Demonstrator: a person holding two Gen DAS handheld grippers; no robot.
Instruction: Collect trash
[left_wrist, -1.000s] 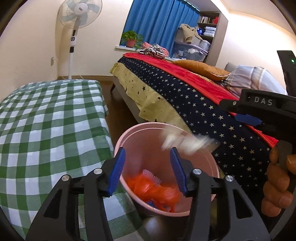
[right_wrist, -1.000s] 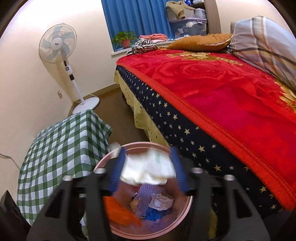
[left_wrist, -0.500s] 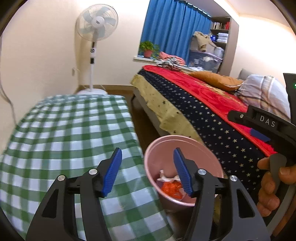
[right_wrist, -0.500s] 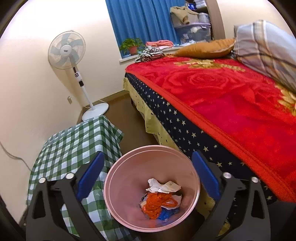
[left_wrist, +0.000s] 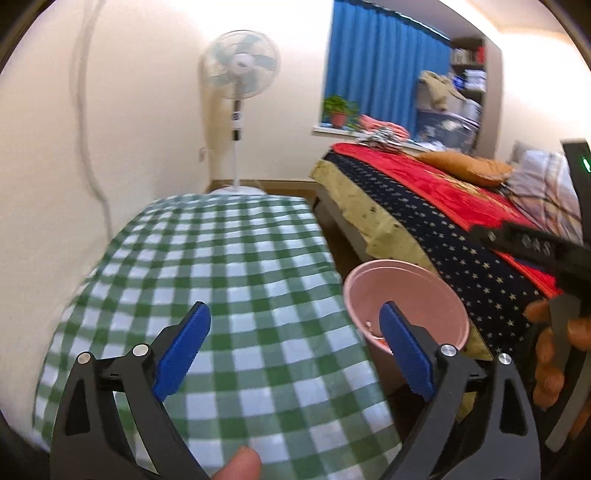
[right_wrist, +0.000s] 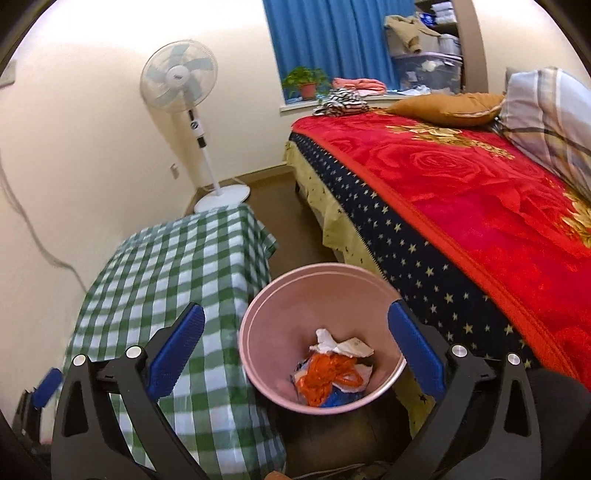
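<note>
A pink trash bin (right_wrist: 280, 354) stands on the floor between the checked table and the bed. It holds crumpled white paper (right_wrist: 341, 345), an orange plastic bag (right_wrist: 327, 374) and a blue scrap. My right gripper (right_wrist: 295, 350) is open and empty, above the bin. My left gripper (left_wrist: 293, 350) is open and empty, above the near right part of the table; the bin (left_wrist: 402, 291) shows to its right. The right gripper's body and the hand on it show at the right edge of the left wrist view.
A table under a green-and-white checked cloth (left_wrist: 221, 280) stands left of the bin, also in the right wrist view (right_wrist: 166, 280). A bed with a red blanket (right_wrist: 461, 192) is to the right. A standing fan (right_wrist: 192, 122) stands by the far wall.
The white paper dropped from my right gripper into the bin, and that gripper opened and rose. My left gripper opened wider and swung left, from over the bin to over the table.
</note>
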